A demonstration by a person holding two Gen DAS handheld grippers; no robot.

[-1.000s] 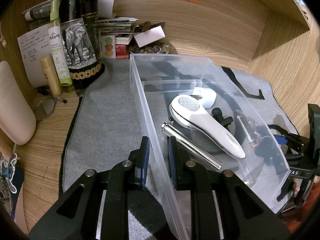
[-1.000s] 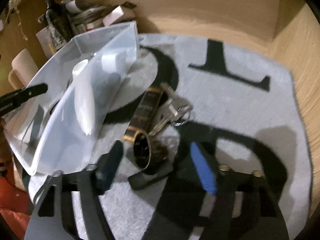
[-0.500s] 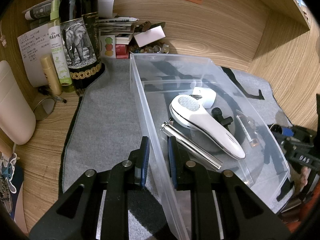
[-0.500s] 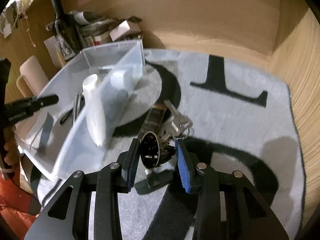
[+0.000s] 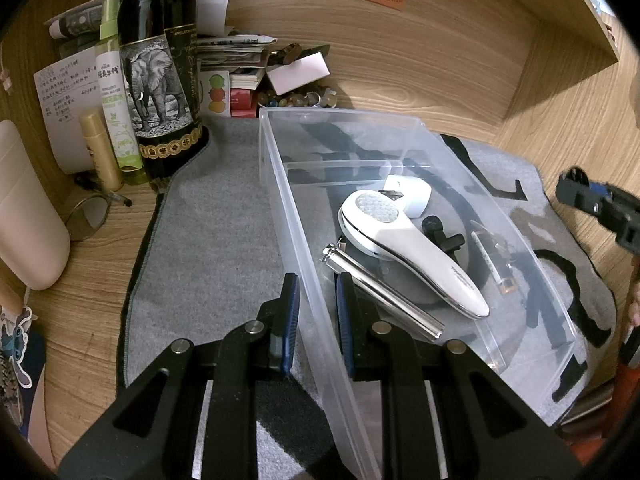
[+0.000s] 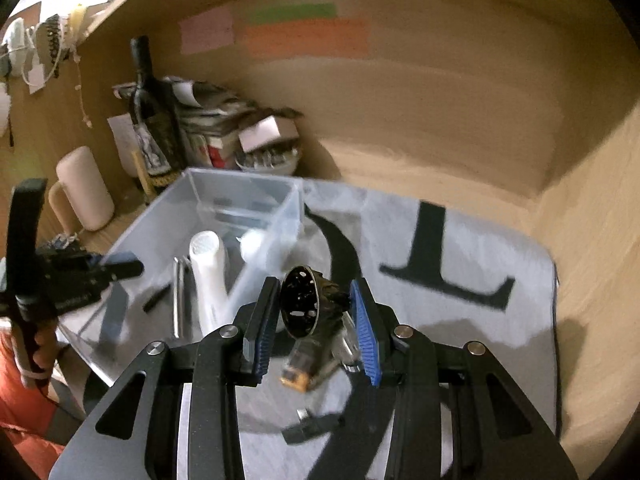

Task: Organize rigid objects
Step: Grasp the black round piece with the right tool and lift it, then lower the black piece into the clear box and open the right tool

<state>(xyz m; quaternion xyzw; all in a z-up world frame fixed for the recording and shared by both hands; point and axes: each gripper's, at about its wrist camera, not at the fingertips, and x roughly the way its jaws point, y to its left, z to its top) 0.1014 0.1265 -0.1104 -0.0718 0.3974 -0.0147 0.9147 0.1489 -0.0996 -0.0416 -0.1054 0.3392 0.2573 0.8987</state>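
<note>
Left view: the left gripper (image 5: pixel 314 312) pinches the clear bin's (image 5: pixel 280 184) wall; inside lie a white handheld device (image 5: pixel 412 252) and a metal tube (image 5: pixel 380 292). An elephant-label bottle (image 5: pixel 160 80) stands behind.
Right view: the right gripper (image 6: pixel 314 320) pinches a black-and-gold watch (image 6: pixel 302 306), lifted above the grey mat (image 6: pixel 480 320) beside the bin.

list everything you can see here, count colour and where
bin: 1, clear, on the mat
massager: 1, white, in the bin
metal tube: 1, silver, in the bin beside the massager
white case: 1, in the bin behind the massager
black clip: 1, in the bin
watch: 1, black and gold, in the right gripper, above the mat
mat: 1, grey with black marks, on the desk
wine bottle: 1, dark, elephant label, left of the bin
spray bottle: 1, green, beside the wine bottle
sticky notes: several, pink, green, orange, on the back wall
left gripper: 1, black, blue pads, clamped on the bin's wall
right gripper: 1, black, blue pads, shut on the watch
</note>
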